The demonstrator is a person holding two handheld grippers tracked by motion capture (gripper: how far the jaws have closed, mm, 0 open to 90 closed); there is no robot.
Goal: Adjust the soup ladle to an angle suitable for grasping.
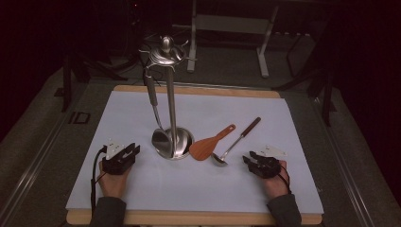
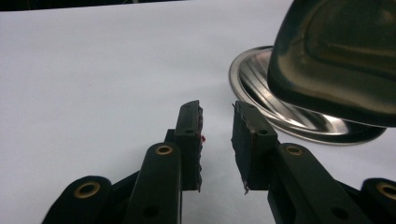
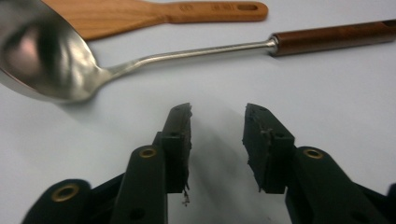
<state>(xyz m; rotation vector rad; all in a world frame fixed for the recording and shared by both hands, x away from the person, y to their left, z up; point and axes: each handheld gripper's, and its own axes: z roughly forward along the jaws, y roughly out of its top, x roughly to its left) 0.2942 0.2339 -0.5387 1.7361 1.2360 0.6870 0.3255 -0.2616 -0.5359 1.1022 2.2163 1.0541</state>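
A steel utensil stand rises from a round base mid-table, and a steel ladle hangs from its top hooks, bowl just above the base rim. A wooden spatula and a brown-handled steel ladle lie to its right. My left gripper rests on the white sheet left of the base, open, nothing between its pads. My right gripper rests right of the lying ladle's bowl, open and empty; the spatula lies beyond.
The white sheet covers a wooden table whose edge shows at front and back. Dark floor and metal frame legs lie beyond. A hand holds each gripper near the front edge.
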